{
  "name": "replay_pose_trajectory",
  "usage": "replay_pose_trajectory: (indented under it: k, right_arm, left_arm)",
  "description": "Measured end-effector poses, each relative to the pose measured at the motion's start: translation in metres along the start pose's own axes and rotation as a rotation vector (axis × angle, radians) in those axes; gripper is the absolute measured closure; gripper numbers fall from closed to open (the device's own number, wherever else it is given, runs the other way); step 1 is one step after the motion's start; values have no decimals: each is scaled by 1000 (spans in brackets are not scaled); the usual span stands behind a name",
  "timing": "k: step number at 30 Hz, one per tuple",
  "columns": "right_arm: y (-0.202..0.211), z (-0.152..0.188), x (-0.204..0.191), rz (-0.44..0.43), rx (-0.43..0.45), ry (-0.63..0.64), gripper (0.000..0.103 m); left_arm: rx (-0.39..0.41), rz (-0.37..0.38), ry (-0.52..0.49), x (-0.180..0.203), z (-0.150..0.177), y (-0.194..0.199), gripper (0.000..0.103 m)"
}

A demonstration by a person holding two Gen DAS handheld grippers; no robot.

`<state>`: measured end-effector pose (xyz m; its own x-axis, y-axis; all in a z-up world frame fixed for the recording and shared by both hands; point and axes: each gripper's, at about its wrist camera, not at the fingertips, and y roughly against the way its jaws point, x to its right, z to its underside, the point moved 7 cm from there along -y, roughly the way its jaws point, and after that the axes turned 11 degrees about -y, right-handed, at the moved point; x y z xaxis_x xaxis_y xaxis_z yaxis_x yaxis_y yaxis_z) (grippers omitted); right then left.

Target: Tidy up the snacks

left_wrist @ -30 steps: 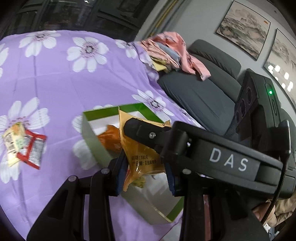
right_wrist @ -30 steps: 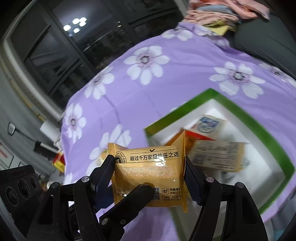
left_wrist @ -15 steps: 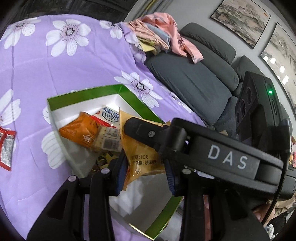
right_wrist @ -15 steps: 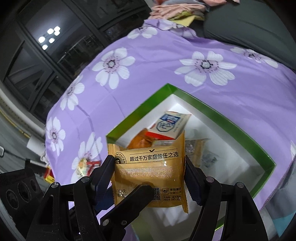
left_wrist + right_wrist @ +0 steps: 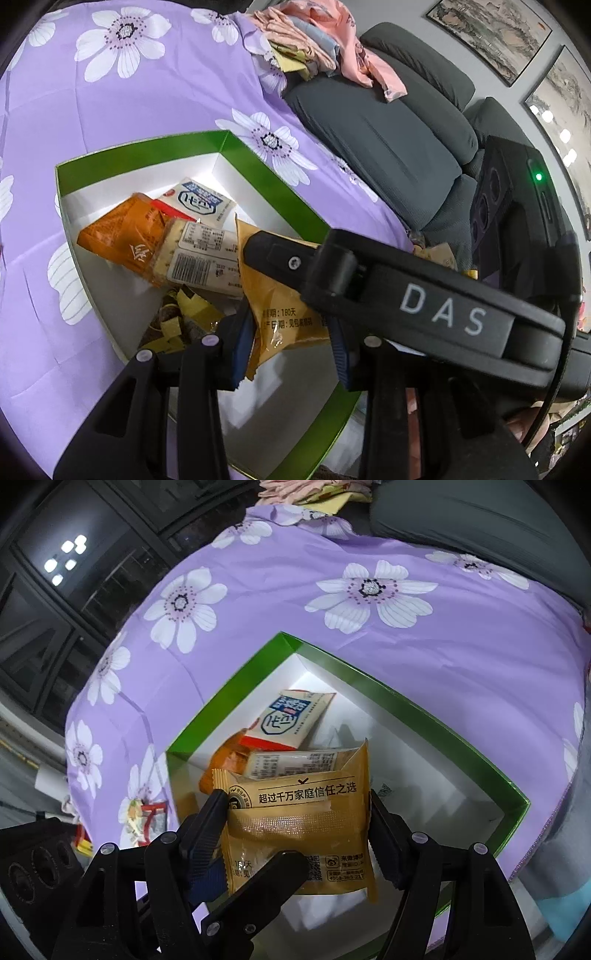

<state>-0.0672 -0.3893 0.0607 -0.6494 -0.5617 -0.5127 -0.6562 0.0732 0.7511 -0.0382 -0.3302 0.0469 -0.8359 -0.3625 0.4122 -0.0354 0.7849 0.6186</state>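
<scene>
in the left wrist view we see the left gripper [image 5: 288, 343] over the green-rimmed box [image 5: 155, 147], its fingers [image 5: 242, 339] pinching a yellow-orange snack packet [image 5: 280, 314] edge-on; the print we can read on it is "180天". the right gripper's black arm crosses in front, marked "das" in white capitals. inside the box, on its white floor, lie an orange packet [image 5: 118, 236] with white script we cannot make out, a pale packet with a barcode label [image 5: 201, 258], a white and blue packet [image 5: 201, 201] with a red strip, and some small gold-wrapped pieces [image 5: 184, 314]. the box sits on the purple flowered cloth [image 5: 147, 92] covering the bench, beside a grey sofa [image 5: 388, 140] with pink clothes [image 5: 332, 29] piled at its end.

in the right wrist view the right gripper [image 5: 299, 834] holds the same yellow-orange snack packet [image 5: 299, 812] flat-on, its fingers [image 5: 207, 823] clamped on the two side edges, above the near part of the green-rimmed box [image 5: 406, 709]. the top line reads "超过千万家庭信任之选"; lower down is smaller print too fine to read. a loose red and yellow snack [image 5: 147, 818] lies on the cloth left of the box.
</scene>
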Motion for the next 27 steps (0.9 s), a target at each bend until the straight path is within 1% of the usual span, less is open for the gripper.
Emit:
replay_pose_trajectory:
  k: [11, 13, 18, 19, 21, 24, 27]
  right_arm:
    - [-11, -2, 11, 43, -22, -21, 26]
    - [-14, -3, 12, 44, -26, -28, 26]
    - [-13, -4, 13, 35, -24, -44, 26]
    - [-14, -3, 12, 29, -31, -41, 26]
    - [-13, -3, 10, 6, -36, -31, 26]
    - [-7, -6, 10, 20, -1, -48, 26]
    - [0, -8, 7, 32, 41, -43, 26]
  left_arm:
    - [-53, 23, 31, -5, 2, -15, 68]
    - [-48, 17, 33, -6, 2, -16, 68]
    - [-41, 0, 28, -7, 2, -11, 62]
    - [-41, -2, 17, -7, 2, -8, 62]
    - [-16, -7, -3, -7, 4, 5, 60]
    - [30, -49, -5, -14, 7, 32, 59]
    - [67, -91, 17, -25, 10, 56, 55]
